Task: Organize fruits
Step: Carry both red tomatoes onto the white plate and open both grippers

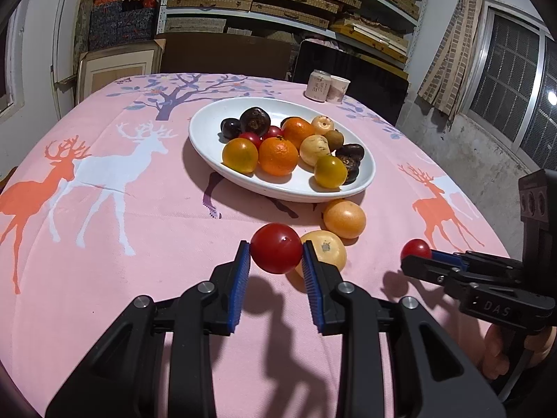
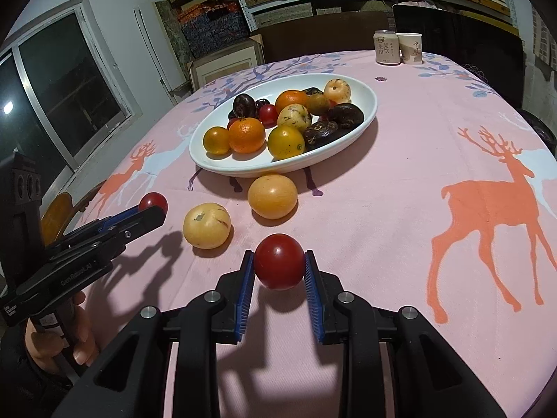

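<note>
My left gripper is shut on a red tomato, held above the pink tablecloth; it also shows in the right wrist view. My right gripper is shut on another red tomato; it shows at the right of the left wrist view. A white oval plate holds several oranges, tomatoes, yellow and dark fruits. A pale yellow fruit and an orange fruit lie on the cloth in front of the plate.
A drink can and a paper cup stand at the table's far edge. Shelves of boxes and a chair back stand behind the table. The deer-print tablecloth covers the table.
</note>
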`<state>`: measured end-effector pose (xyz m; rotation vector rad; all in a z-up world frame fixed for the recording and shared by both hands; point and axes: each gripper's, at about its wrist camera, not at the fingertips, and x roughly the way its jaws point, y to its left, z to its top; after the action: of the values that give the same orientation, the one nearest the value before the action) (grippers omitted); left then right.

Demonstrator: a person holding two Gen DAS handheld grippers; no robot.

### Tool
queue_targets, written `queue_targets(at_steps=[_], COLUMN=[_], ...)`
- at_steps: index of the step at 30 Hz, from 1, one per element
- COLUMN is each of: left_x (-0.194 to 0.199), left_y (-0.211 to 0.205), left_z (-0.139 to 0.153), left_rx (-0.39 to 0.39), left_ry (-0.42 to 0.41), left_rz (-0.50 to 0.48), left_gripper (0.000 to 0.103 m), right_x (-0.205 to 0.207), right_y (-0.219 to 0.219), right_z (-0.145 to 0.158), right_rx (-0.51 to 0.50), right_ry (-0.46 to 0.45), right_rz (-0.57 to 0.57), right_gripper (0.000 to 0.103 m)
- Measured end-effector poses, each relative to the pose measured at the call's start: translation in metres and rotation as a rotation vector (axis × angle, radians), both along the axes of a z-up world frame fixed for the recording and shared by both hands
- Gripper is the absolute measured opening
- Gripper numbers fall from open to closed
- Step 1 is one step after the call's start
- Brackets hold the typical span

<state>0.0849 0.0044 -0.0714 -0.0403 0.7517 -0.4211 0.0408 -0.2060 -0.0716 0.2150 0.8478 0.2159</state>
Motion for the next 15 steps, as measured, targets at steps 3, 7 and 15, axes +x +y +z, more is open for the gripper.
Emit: queue_targets(at_steps=[3, 7, 15], left_x=[-0.002, -0.006, -0.016], left_y=[0.001, 0.000, -0.002], left_z=[0.000, -0.002, -0.003], left_rx=[0.006, 0.014, 0.037], left_ry=[0.004, 0.010, 0.008], left_rz=[0.007, 0.010, 0.006], left_gripper=[0.030, 0.030, 0.029], right_x=[-0.005, -0.010, -0.016], right_y=[-0.005, -0.010, -0.015], right_z=[0.003, 0.003, 0.003], right_rx=[0.006, 0.013, 0.016], right_ry=[-0.009, -0.017, -0.025], right_rz=[-0.003, -0.007, -0.012], right_gripper=[0.028, 0.028, 0.028])
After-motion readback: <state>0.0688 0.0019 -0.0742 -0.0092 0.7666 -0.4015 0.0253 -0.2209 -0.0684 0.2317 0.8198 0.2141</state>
